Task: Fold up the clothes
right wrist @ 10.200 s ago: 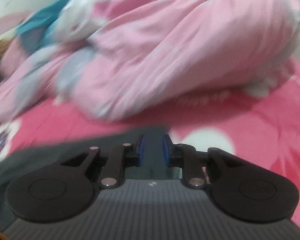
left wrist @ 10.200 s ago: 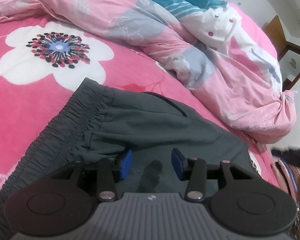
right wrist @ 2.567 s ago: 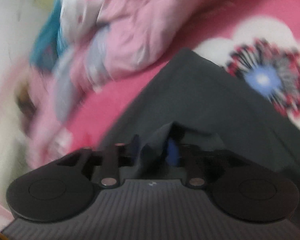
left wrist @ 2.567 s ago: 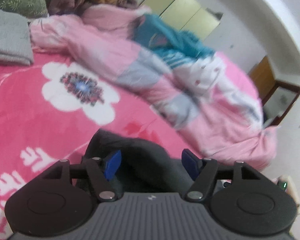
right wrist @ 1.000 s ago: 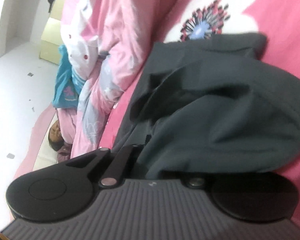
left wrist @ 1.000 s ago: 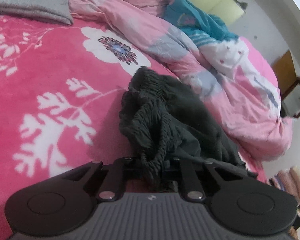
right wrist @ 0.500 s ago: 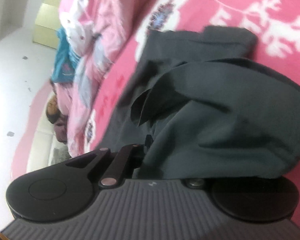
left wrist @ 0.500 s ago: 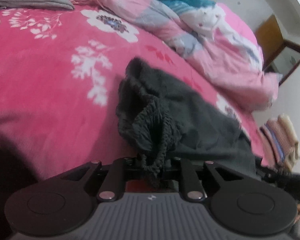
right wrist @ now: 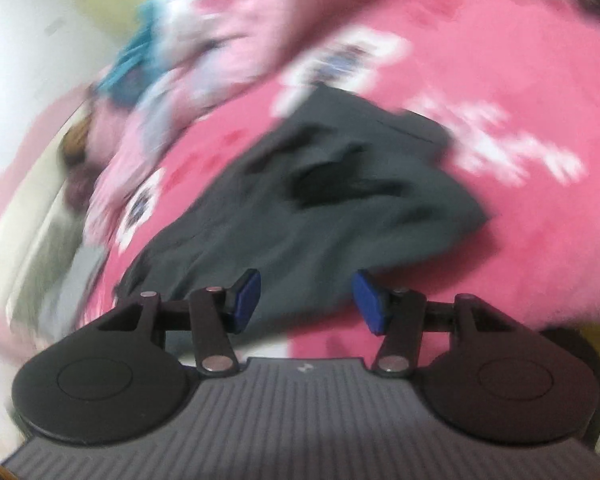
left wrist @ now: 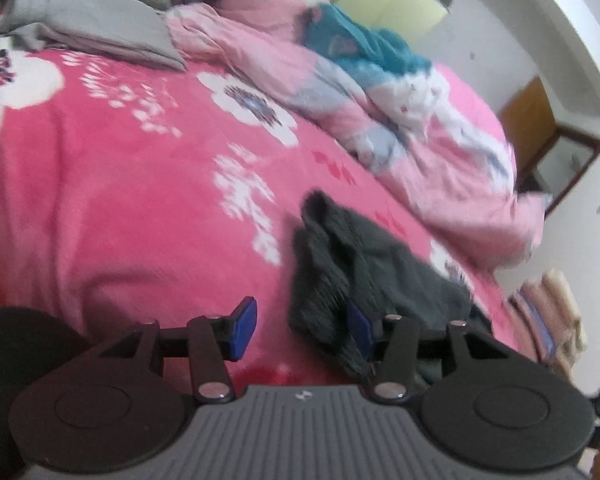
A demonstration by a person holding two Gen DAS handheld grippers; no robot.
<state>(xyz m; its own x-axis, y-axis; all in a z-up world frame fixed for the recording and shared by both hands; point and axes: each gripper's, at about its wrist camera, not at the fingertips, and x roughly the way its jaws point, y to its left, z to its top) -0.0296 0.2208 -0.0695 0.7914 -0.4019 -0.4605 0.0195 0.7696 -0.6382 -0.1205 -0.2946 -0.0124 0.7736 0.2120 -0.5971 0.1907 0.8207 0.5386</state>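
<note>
Both tongs (left wrist: 302, 330) (right wrist: 306, 302) opening, angled downward

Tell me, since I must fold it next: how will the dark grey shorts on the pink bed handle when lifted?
The dark grey fabric shorts lie crumpled in soft folds, so they will probably droop limply from any single grip. The gathered elastic waistband looks thicker, likely the firmest hold. On the fuzzy pink floral blanket they will probably drag and bunch rather than slide.

left gripper (left wrist: 302, 330): jaws opening | right gripper (right wrist: 306, 300): opening, seemingly empty
</note>
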